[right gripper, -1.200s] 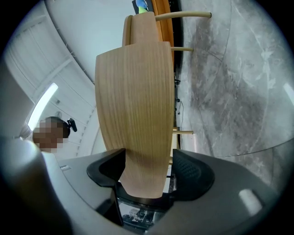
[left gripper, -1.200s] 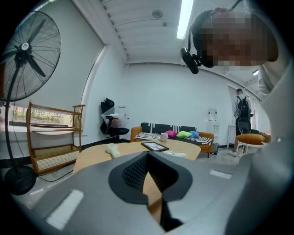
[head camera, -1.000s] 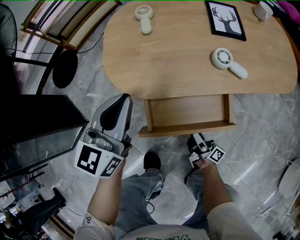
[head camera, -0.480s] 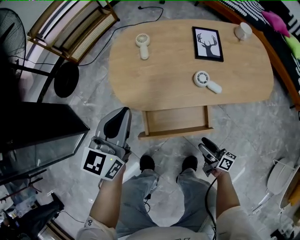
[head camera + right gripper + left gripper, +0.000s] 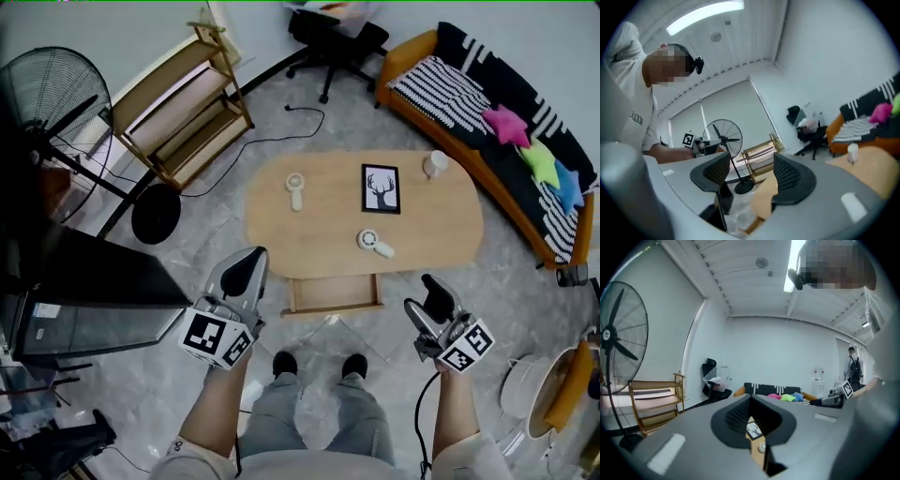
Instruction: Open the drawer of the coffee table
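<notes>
Showing drawer [image 5: 333,292] already pulled out from near edge of table [image 5: 309,234], lying ahead of and well below tongs, in gap between the pair. Running long axis crosswise, from left tongs [image 5: 246,265] side toward right tongs [image 5: 431,289] side; sliding axis pointing back between them. Holding left tongs with pads meeting at tips, clamping nothing. Holding right tongs with pads apart, gap empty. Flanking drawer, both well apart from it, neither clearly nearer. Judging task as looking done.
</notes>
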`<state>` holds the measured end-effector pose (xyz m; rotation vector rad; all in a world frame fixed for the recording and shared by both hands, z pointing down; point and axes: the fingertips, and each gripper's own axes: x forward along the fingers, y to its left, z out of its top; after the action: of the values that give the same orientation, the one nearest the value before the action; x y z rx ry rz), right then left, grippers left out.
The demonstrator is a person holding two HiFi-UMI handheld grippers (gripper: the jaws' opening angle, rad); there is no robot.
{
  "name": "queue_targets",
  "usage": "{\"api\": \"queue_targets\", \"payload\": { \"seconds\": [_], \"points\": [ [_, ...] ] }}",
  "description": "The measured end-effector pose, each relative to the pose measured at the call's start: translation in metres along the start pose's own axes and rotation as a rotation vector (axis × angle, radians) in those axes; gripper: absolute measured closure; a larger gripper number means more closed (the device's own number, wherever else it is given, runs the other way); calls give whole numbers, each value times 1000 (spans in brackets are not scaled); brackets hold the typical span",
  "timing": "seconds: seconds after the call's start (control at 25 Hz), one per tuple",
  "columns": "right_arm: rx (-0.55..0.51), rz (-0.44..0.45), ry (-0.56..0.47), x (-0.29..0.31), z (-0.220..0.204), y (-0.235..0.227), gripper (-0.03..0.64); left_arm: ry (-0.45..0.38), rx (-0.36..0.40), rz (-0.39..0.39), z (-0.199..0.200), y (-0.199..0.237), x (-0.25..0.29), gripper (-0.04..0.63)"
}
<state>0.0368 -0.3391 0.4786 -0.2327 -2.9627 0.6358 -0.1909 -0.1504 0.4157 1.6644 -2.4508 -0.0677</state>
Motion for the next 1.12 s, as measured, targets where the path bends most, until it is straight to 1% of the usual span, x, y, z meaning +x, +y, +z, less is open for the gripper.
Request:
{"api": "queue_targets", "payload": {
  "seconds": [0.12,0.24,0.36,0.44,0.56,0.64,0.72,0.76,0.84,0.88,0.92,1.12],
  "points": [
    [-168,-36,-33,9,93,36,322,-42,22,11,61,0,-10,597],
    [-310,-87,-77,9,168,66,339,-81,38,27,111,-2,-21,597],
    [-378,-169,-167,3,232,84,368,-123,45,45,152,-3,-32,597],
    [-395,-221,-208,-2,261,90,373,-146,51,55,172,-4,-39,597],
    [-418,-304,-223,-8,283,94,402,-166,59,70,192,-3,-51,597],
    [-429,-341,-224,-11,290,94,430,-177,66,81,203,-3,-57,597],
    [-430,-355,-230,-13,295,96,487,-187,74,88,213,-3,-62,597],
    [-432,-360,-234,-13,297,97,499,-190,77,91,217,-3,-64,597],
    [-447,-375,-243,-14,298,99,546,-196,78,97,222,-1,-70,597],
    [-457,-386,-244,-14,298,100,553,-197,76,100,223,0,-72,597],
    [-463,-395,-244,-14,299,101,580,-196,74,103,223,2,-74,597],
    [-479,-399,-230,-14,303,101,612,-189,65,115,224,3,-78,597]
  ]
}}
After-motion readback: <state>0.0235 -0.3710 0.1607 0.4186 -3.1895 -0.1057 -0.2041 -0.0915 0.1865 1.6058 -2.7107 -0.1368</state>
